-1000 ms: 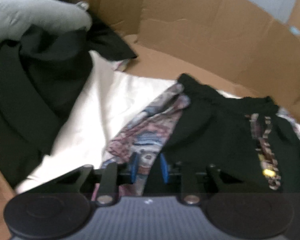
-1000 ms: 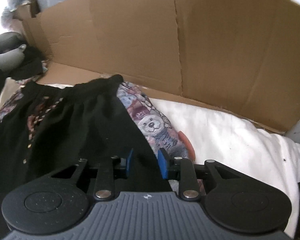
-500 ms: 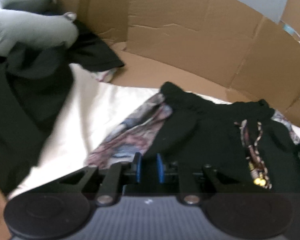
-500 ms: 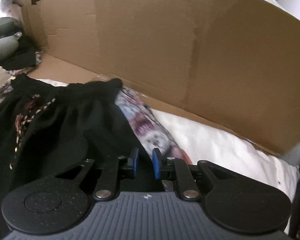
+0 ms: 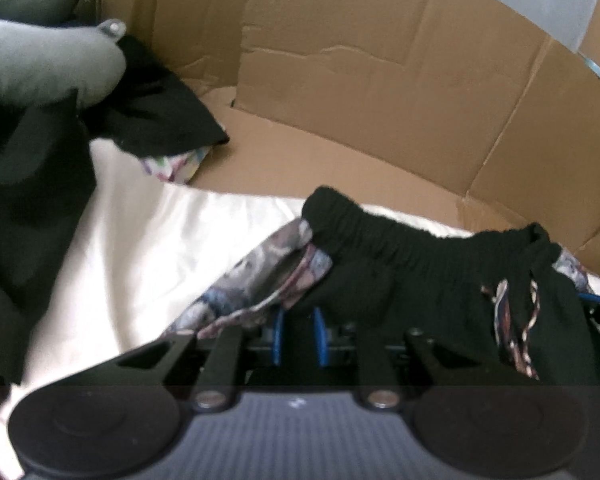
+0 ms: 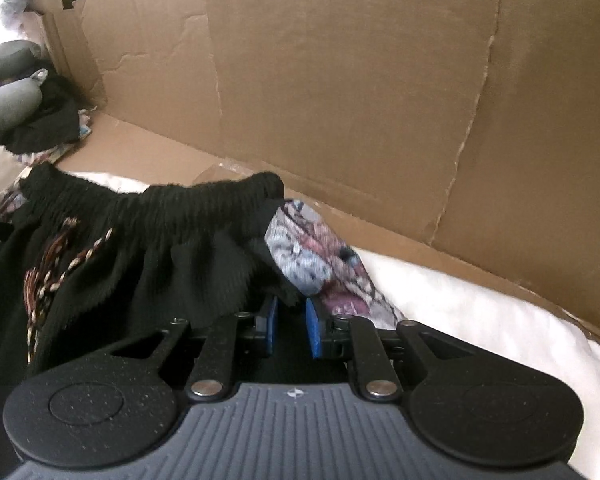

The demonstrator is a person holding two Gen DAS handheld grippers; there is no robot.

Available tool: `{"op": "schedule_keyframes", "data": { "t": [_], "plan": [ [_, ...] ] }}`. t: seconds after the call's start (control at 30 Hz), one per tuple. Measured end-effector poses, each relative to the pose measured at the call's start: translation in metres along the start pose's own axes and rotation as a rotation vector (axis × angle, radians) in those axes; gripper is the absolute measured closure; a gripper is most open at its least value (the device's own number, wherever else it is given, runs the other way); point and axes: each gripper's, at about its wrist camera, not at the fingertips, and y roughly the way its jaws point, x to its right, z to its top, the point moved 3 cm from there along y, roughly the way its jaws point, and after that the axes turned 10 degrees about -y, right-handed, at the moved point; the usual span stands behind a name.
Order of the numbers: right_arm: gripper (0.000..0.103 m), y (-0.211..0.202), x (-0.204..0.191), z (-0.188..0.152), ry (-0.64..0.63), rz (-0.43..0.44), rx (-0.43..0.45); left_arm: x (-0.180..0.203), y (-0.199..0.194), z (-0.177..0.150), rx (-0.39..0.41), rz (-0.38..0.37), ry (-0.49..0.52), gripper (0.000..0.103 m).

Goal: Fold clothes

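Black shorts (image 5: 420, 280) with an elastic waistband and a braided drawstring (image 5: 516, 320) lie over a patterned cloth (image 5: 260, 280) on a white sheet (image 5: 140, 248). My left gripper (image 5: 298, 332) is shut on the shorts' left side, with black fabric between its blue pads. In the right wrist view the shorts (image 6: 140, 248) are bunched at the waistband. My right gripper (image 6: 291, 326) is shut on a fold of black fabric at their right side, beside the patterned cloth (image 6: 312, 248). The shorts' lower part is hidden behind the grippers.
Cardboard walls (image 5: 380, 80) stand close behind the sheet, with a flat cardboard flap at their foot (image 6: 160, 148). A pile of dark clothes (image 5: 28, 200) with a grey garment (image 5: 40, 68) on top lies at the left. White sheet (image 6: 480, 304) stretches to the right.
Both grippers have moved toward the cardboard wall with the shorts' sides. The right jaws have narrowed onto the black fabric, and the waistband now stands bunched and raised.
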Motion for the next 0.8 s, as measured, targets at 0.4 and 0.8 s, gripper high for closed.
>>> {"op": "schedule_keyframes", "data": {
  "t": [0.4, 0.8],
  "plan": [
    [0.073, 0.018, 0.007, 0.014, 0.079, -0.023, -0.038, -0.001, 0.003, 0.005, 0.001, 0.046, -0.032, 0.082],
    [0.059, -0.047, -0.001, -0.048, 0.039, 0.011, -0.036, -0.003, -0.037, -0.05, -0.068, 0.022, 0.059, 0.078]
  ]
}}
